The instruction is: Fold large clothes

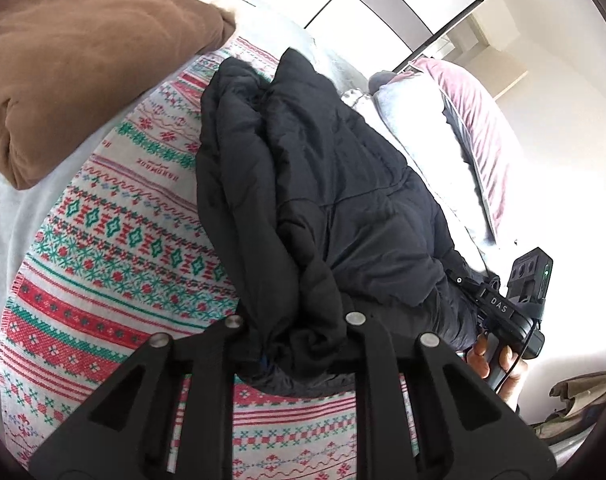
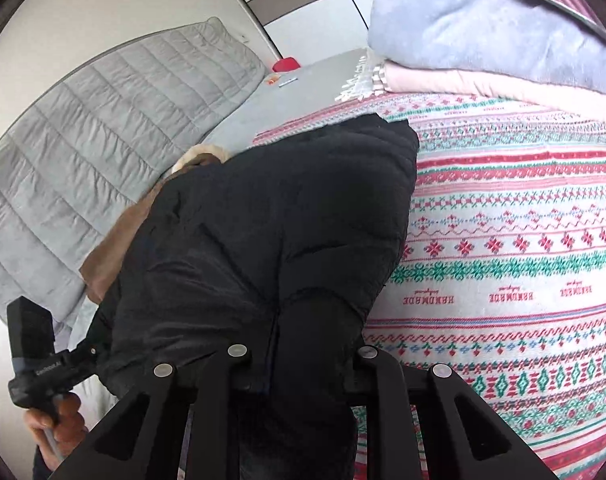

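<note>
Gripping black puffer jacket (image 1: 323, 184) w/ left hand-held gripper (image 1: 295, 344) & right hand-held gripper (image 2: 303, 376), both clamped on bunched fabric; slick, bulky padding could slip out, spoiling fold.

The black jacket (image 1: 327, 184) and patterned blanket (image 1: 115, 248) are viewed closely from opposite ends by both wrist cameras, each looking along its fingers.

left claw (image 1: 293, 344): fingertips buried in jacket (image 1: 323, 200) folds, grip unclear | right claw (image 2: 303, 376): tips hidden under jacket (image 2: 271, 240) | brown garment (image 2: 115, 248): mostly covered by jacket | blanket (image 1: 123, 240): middle hidden beneath jacket | items at lower right (image 1: 583, 396): cut by frame edge, unidentifiable
</note>
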